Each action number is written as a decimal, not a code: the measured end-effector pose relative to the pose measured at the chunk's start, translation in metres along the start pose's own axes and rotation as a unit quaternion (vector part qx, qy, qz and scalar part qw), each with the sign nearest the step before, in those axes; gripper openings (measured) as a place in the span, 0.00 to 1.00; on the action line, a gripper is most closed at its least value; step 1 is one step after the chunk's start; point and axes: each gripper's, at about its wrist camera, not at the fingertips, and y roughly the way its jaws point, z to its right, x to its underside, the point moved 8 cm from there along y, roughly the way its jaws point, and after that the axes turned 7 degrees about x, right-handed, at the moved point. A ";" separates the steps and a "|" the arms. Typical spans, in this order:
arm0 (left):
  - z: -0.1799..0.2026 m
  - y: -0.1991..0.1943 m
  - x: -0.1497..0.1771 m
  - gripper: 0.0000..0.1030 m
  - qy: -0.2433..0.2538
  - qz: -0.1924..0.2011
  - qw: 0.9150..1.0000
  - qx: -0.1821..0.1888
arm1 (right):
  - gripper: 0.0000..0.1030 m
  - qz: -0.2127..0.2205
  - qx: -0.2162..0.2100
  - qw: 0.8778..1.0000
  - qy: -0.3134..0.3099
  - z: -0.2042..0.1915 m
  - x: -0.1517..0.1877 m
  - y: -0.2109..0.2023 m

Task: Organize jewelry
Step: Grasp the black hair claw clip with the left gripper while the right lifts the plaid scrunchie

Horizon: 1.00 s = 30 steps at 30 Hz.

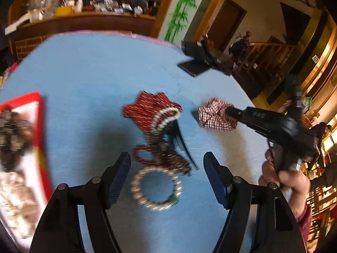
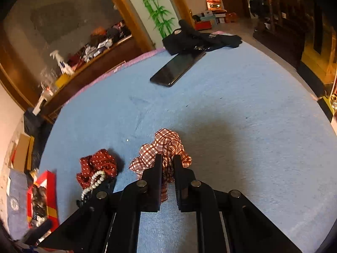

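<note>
My left gripper (image 1: 167, 166) is open above a jewelry pile on the blue table cloth (image 1: 84, 80). Between its fingers lie a pearl bracelet (image 1: 156, 188), a red bead bracelet (image 1: 141, 154) and a dark beaded piece (image 1: 177, 160). Beyond them sits a red dotted scrunchie (image 1: 150, 109) with a pearl strand (image 1: 166, 118) on it. My right gripper (image 2: 167, 160) is shut on a red-and-white checked scrunchie (image 2: 166, 145), seen from the left wrist view as well (image 1: 217, 113). The red scrunchie (image 2: 96, 166) and pearl strand (image 2: 93, 182) lie to its left.
A red box (image 1: 40, 130) with jewelry inside lies at the table's left; it also shows in the right wrist view (image 2: 50, 189). A black phone (image 2: 177, 67) and dark cloth (image 2: 200, 38) lie at the far edge. A cluttered shelf (image 1: 84, 14) stands behind.
</note>
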 end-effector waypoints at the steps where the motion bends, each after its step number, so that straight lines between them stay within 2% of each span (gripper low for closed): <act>1: 0.005 0.010 0.000 0.68 0.004 -0.008 1.000 -0.005 | 0.10 0.001 -0.003 1.000 0.002 0.000 -0.001 -0.002; 3: 0.014 0.023 0.003 0.68 0.019 -0.015 1.000 -0.015 | 0.10 0.003 -0.006 1.000 0.003 0.001 -0.001 -0.005; 5: 0.020 0.037 0.006 0.67 0.048 -0.018 0.997 -0.055 | 0.10 -0.001 -0.008 1.000 0.005 0.001 0.001 -0.005; 6: 0.019 0.044 0.008 0.61 0.059 -0.021 0.995 -0.072 | 0.10 -0.004 -0.010 1.000 0.007 0.001 0.001 -0.005; 7: 0.017 0.052 0.009 0.46 0.066 -0.025 0.994 -0.084 | 0.10 -0.006 -0.012 1.000 0.008 -0.001 0.001 -0.004; 9: 0.011 0.066 0.012 0.42 0.062 -0.038 0.993 -0.094 | 0.10 -0.009 -0.013 1.000 0.006 -0.003 0.001 -0.003; 12: 0.001 0.065 0.014 0.27 0.060 -0.028 0.993 -0.096 | 0.10 -0.007 -0.014 1.000 0.003 -0.005 0.001 -0.004; 15: -0.004 0.044 0.019 0.25 0.052 -0.010 0.997 -0.059 | 0.10 0.001 -0.013 1.000 0.001 -0.006 -0.001 -0.008; 18: -0.005 0.017 0.026 0.24 0.077 0.012 0.995 -0.054 | 0.10 0.001 -0.019 1.000 0.001 -0.008 0.000 -0.010; 21: -0.005 -0.011 0.036 0.24 0.079 0.034 0.996 -0.028 | 0.10 -0.004 -0.034 0.999 0.000 -0.014 0.004 -0.014; 27: -0.022 -0.035 0.057 0.24 0.082 0.067 0.994 -0.040 | 0.10 0.003 -0.055 0.998 -0.033 -0.041 0.017 -0.029; 30: -0.030 -0.045 0.061 0.24 0.082 0.093 0.991 -0.059 | 0.10 0.008 -0.071 0.996 -0.047 -0.057 0.028 -0.040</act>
